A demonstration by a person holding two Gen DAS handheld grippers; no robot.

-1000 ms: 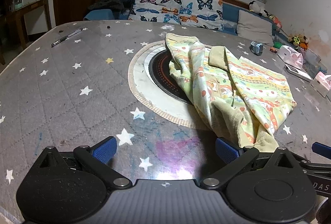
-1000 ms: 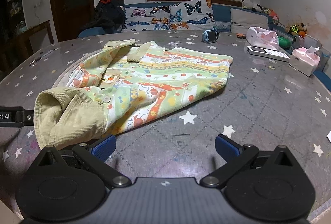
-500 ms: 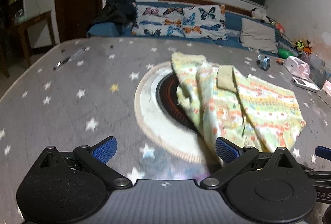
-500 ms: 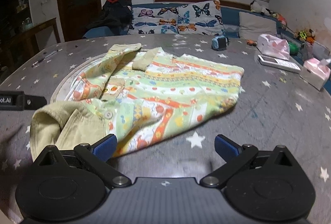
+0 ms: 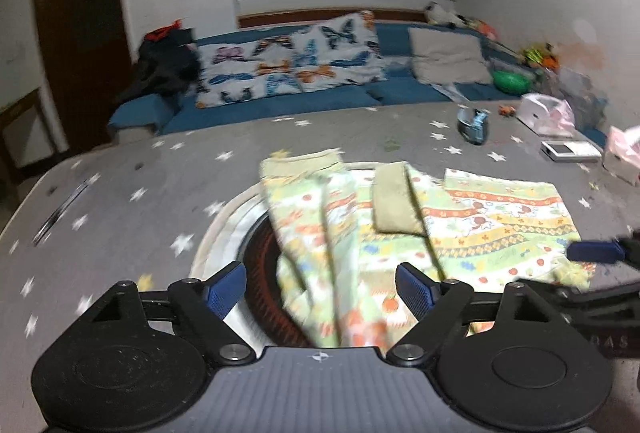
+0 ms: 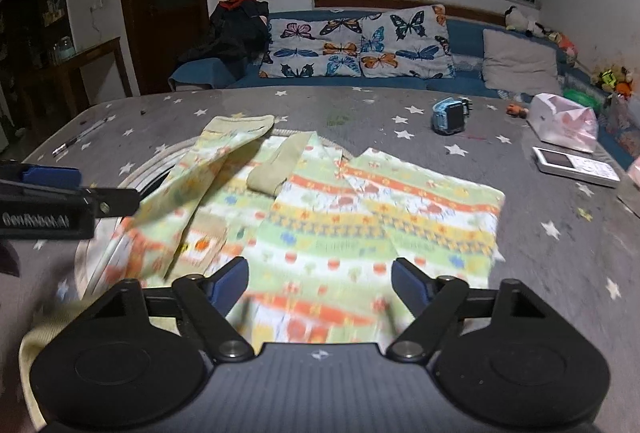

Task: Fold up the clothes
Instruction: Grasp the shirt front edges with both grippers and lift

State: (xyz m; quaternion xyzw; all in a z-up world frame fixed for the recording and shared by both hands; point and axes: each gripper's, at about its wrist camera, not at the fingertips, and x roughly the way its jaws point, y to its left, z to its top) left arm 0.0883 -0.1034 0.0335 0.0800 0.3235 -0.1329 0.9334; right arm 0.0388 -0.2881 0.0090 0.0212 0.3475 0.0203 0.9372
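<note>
Centrally, the star-print table [image 6: 540, 257] carries the striped garment [image 6: 360, 217], which lies flat over a round mat [image 5: 224, 233] that it partly hides. Near edges of the cloth are motion-blurred. The left gripper [image 5: 320, 285] and the right gripper [image 6: 318, 283] are both closing, with cloth between the jaws; contact cannot be confirmed.

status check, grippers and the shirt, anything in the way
Left gripper and right gripper closing, nothing gripped. Shirt flat, unfolded. Watch clear of it.
</note>
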